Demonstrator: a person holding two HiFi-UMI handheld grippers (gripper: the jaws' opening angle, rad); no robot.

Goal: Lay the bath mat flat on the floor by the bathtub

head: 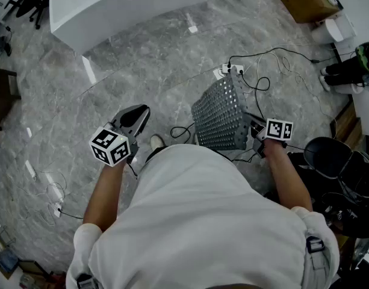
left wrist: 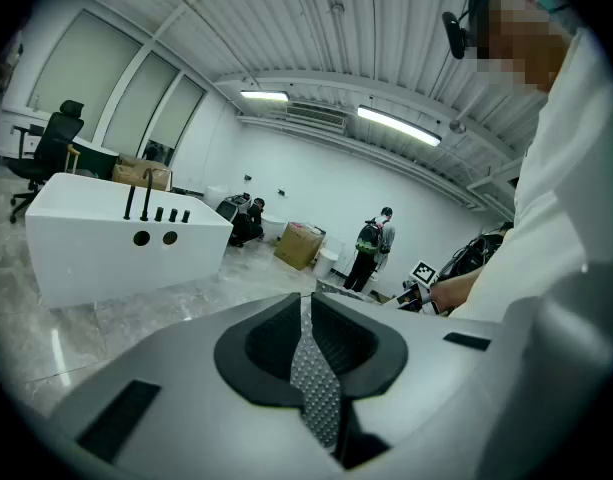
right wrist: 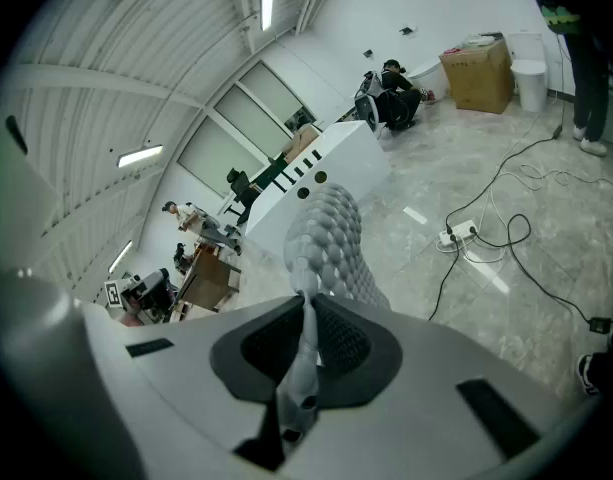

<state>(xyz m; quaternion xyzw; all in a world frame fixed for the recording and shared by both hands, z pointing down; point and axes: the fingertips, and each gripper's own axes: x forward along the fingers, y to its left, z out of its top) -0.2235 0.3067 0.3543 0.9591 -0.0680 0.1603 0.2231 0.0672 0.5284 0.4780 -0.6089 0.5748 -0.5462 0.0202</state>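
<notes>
over cable-strewn floor [head: 142,59], right hand-held gripper [right wrist: 306,318] clamps bath mat [head: 223,116]; left hand-held gripper [left wrist: 308,313] pinches dotted strip [left wrist: 314,388]; bathtub [head: 112,8] ahead.

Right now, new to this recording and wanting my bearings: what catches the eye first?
A grey studded bath mat hangs pinched in the right gripper, mid head view. The white bathtub stands apart at the top, and loose cables trail over the floor at right.

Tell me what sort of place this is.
Probably a big lab or studio hall, not a real bathroom: a lone white bathtub stands on an open grey stone floor, with loose cables and a power strip across it, plus a cardboard box and an office chair.
</notes>
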